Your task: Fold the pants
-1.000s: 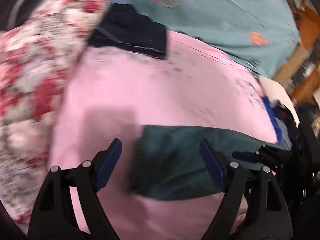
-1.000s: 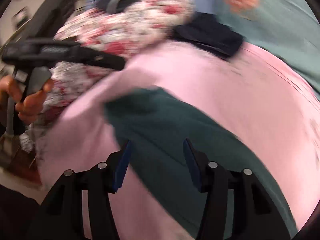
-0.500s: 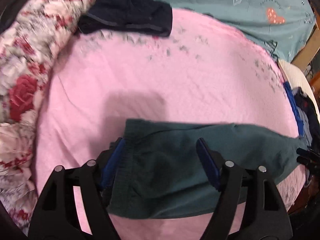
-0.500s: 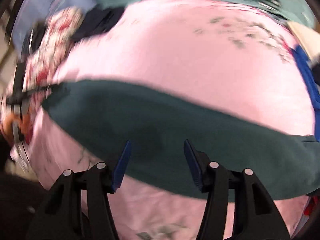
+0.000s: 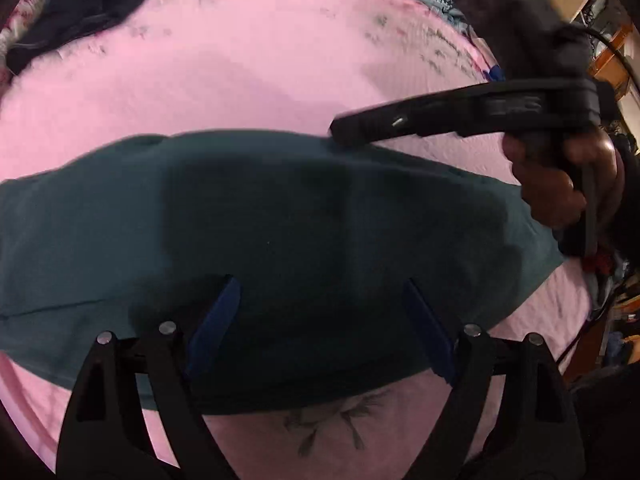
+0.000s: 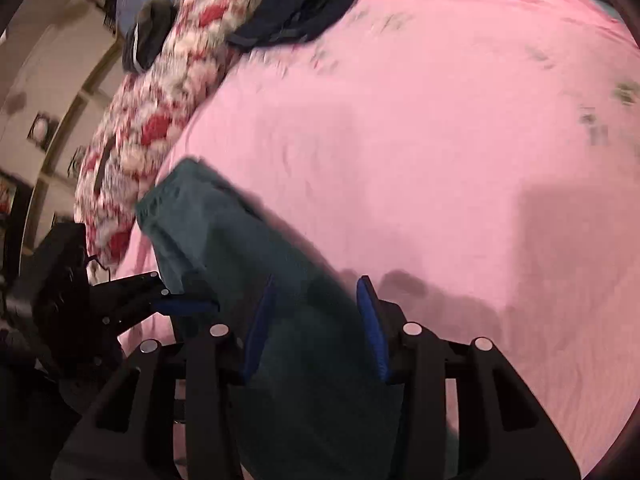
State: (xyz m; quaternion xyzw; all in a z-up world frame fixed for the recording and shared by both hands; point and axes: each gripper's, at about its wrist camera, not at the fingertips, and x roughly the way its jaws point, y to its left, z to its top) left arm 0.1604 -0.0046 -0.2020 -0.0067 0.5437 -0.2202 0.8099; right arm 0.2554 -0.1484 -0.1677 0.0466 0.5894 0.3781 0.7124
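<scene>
The teal pants [image 5: 280,232] lie spread flat across the pink bedsheet [image 5: 260,80], stretching from the left edge of my left wrist view toward the right; my left gripper [image 5: 320,316] hangs over the near part of the cloth with its blue pads wide apart and nothing between them; in the same view my right gripper [image 5: 460,116] comes in from the right, held in my right hand [image 5: 560,184], its black tip touching the far edge of the pants; from the right wrist view, that gripper [image 6: 316,320] has its jaws parted with the teal cloth running between them, though I cannot tell whether the pads touch it; the waistband end of the pants [image 6: 188,200] lies near a floral quilt [image 6: 160,112] bunched along the left side of the bed; dark navy clothing [image 6: 296,4] sits at the far edge of the sheet beyond the quilt; my left gripper [image 6: 180,300] shows at the lower left, just beside the cloth.
</scene>
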